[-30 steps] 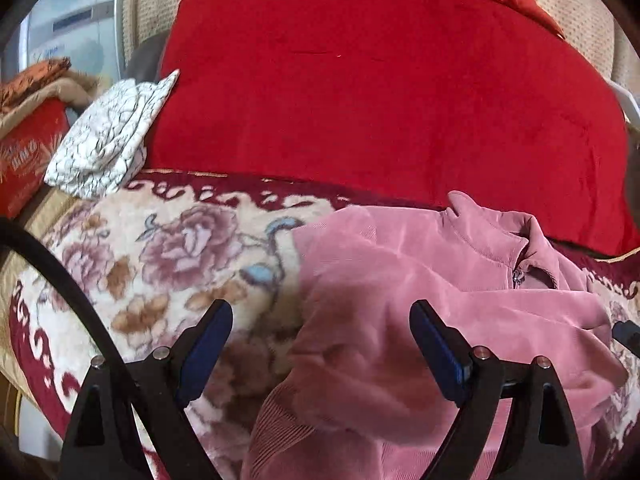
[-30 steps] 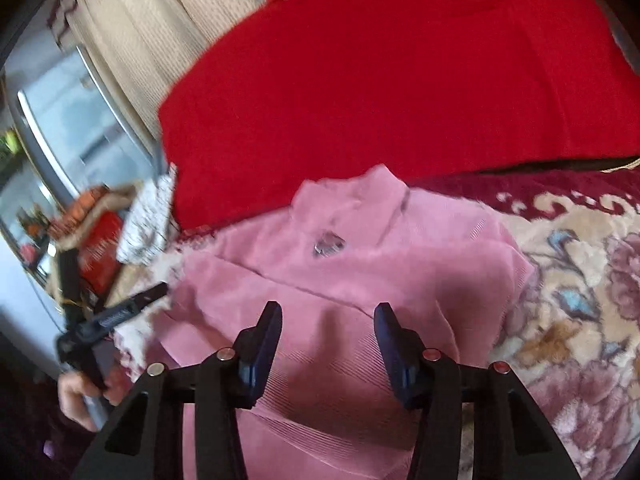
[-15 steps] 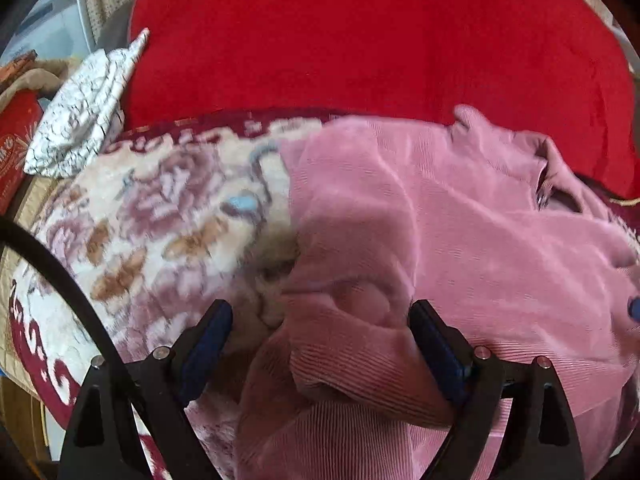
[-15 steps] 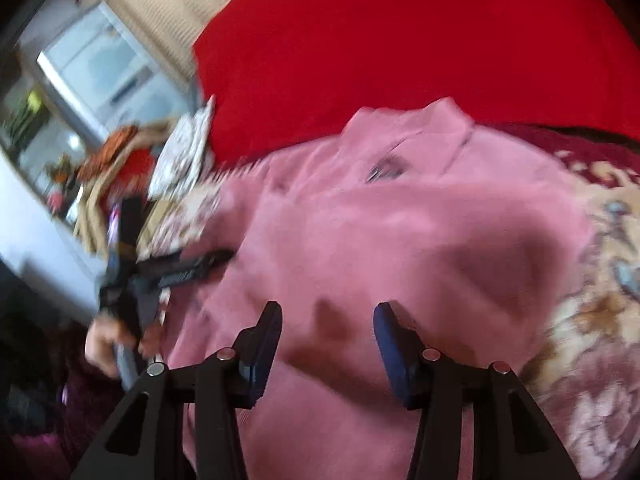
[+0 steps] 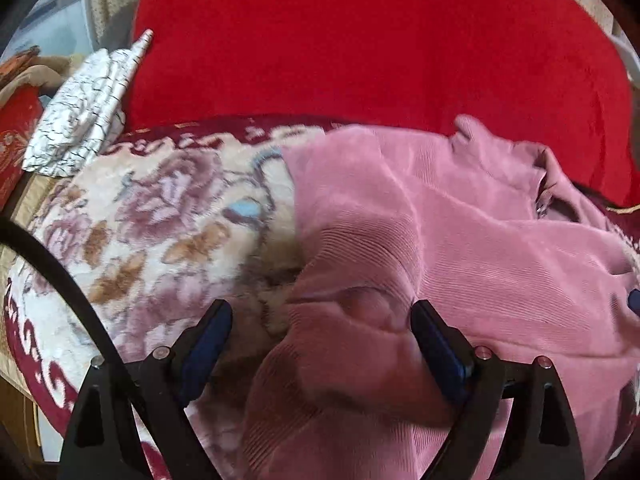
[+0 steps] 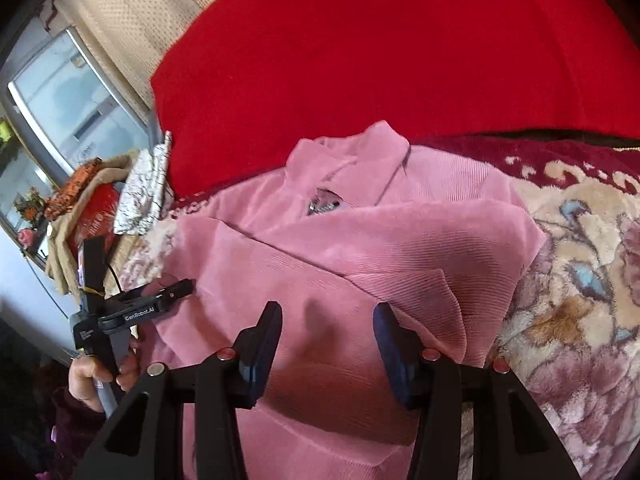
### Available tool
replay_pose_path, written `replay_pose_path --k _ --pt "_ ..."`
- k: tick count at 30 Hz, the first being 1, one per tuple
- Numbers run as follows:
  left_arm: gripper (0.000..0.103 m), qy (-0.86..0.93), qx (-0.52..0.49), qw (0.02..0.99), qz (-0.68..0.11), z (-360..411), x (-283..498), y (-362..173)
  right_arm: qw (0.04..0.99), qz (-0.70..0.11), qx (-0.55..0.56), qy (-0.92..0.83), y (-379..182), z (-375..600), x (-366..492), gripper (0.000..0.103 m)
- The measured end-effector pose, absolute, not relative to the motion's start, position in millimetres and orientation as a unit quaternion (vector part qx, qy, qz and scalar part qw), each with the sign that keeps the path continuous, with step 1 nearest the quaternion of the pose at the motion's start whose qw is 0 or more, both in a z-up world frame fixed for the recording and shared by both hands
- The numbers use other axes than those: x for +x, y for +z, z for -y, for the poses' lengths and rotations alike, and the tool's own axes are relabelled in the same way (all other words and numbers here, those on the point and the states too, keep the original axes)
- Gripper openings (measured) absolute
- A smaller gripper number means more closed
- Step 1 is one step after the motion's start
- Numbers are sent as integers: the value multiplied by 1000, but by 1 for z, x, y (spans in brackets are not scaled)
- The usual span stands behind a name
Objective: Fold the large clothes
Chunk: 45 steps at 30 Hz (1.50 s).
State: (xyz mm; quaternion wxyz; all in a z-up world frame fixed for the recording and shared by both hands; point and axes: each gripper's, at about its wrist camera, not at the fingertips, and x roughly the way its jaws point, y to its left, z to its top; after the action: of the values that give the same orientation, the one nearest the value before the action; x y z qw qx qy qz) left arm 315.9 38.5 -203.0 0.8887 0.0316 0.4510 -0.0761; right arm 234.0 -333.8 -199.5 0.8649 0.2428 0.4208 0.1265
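A pink corduroy jacket (image 5: 460, 240) lies collar-up on a floral blanket (image 5: 160, 220), with its sleeves folded across the front. My left gripper (image 5: 322, 320) hangs low over the jacket's left edge, jaws wide open. A bunched fold of pink cloth sits between them, and the left pad is clear of it. In the right wrist view the jacket (image 6: 360, 248) fills the middle. My right gripper (image 6: 328, 320) hovers over its lower front, jaws partly apart, gripping nothing. The left gripper (image 6: 176, 290), held by a hand (image 6: 96, 376), shows at the jacket's left side.
A big red cushion (image 5: 360, 48) rises behind the jacket. A folded white patterned cloth (image 5: 84, 120) lies at the back left beside a red box (image 5: 16, 148). A black cable (image 5: 60, 280) crosses the lower left. A window (image 6: 60, 92) and curtain stand at the left.
The left gripper has sunk and tipped toward the jacket's left edge, so the bunched fold now lies between its jaws. The right wrist view swung briefly and settled. Neither gripper's opening changed.
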Motion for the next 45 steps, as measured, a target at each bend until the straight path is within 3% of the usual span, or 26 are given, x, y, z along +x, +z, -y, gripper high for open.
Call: replay_pose_path --k 9,14,20,29,45 --pt "91 -92 30 914 -395 -77 252 -186 868 -444 168 145 -199 297 218 53" --pt "91 -111 -17 907 -405 -112 197 -198 874 -399 216 174 -178 308 177 69" --pt "91 -131 13 894 -429 -120 146 -219 865 -394 254 177 -186 317 116 70" --pt "91 -162 5 853 -495 -126 127 -257 845 -424 286 157 -211 342 52 70" --pt "91 -171 -56 808 -561 -118 132 -300 847 -423 276 167 -223 316 68 70"
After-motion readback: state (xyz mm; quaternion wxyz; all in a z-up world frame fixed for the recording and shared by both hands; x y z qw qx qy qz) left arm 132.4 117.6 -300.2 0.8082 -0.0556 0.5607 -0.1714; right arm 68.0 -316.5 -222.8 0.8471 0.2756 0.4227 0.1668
